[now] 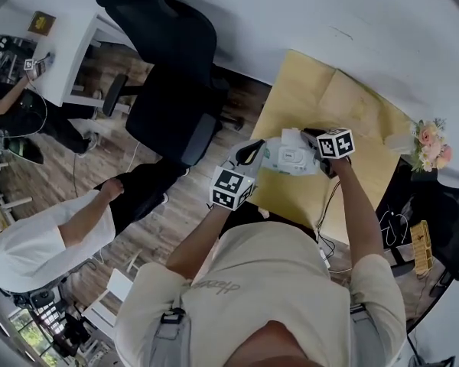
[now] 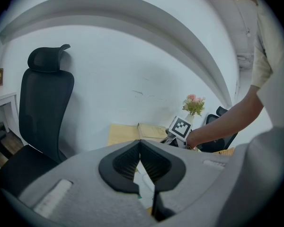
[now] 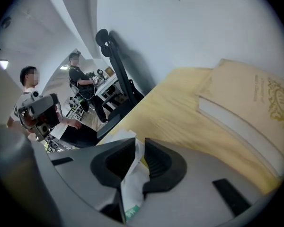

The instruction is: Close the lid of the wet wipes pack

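The wet wipes pack (image 1: 289, 159), white with a pale oval lid panel on top, is held up between my two grippers over the yellow table (image 1: 298, 90). A white flap (image 1: 292, 136) stands up from its top; I cannot tell whether it is the lid or a wipe. My left gripper (image 1: 252, 154) is shut on the pack's left end, and white film (image 2: 146, 176) shows between its jaws. My right gripper (image 1: 318, 153) is shut on the right end, with crumpled white film (image 3: 132, 178) pinched between its jaws.
A pale yellow book (image 3: 255, 108) lies on the table's far side. A small vase of pink flowers (image 1: 428, 144) stands at the right. A black office chair (image 1: 168, 75) is left of the table. A person in white (image 1: 46, 235) sits at the lower left.
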A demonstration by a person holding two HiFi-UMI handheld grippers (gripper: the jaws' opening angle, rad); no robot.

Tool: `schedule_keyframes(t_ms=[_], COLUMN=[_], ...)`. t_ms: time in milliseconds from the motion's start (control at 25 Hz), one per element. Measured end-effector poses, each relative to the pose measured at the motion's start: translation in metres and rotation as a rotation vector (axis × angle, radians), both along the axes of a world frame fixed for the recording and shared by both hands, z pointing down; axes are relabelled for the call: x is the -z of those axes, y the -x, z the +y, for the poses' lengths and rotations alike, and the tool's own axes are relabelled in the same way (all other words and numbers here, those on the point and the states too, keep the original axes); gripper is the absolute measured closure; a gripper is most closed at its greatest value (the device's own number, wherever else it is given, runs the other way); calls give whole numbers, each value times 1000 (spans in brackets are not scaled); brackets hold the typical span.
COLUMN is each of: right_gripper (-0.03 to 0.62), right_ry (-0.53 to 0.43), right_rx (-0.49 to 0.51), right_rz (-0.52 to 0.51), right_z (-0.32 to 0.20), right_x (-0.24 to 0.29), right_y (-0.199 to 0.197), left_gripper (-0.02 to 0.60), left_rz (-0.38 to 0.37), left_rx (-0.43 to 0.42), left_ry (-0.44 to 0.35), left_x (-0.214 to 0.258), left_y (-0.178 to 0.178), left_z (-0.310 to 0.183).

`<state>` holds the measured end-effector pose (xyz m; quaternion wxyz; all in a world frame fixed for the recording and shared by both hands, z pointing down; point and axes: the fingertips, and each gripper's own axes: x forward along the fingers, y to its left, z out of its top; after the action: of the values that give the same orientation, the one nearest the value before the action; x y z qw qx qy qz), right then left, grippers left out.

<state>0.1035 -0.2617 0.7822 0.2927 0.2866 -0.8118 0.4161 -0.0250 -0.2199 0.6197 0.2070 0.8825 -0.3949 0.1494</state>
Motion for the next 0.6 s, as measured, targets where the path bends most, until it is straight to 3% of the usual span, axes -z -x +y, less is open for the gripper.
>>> schedule_keyframes(t_ms=[600], right_gripper=[537], right_ry=[-179], right_rx=[73], right_rz=[-17], right_z=[31], right_x=[53], right_y=[4], left_gripper=[565], left_rz=[7], left_rx=[-50], left_ry=[-56], left_x=[25], left_y=[0], left_z=[11])
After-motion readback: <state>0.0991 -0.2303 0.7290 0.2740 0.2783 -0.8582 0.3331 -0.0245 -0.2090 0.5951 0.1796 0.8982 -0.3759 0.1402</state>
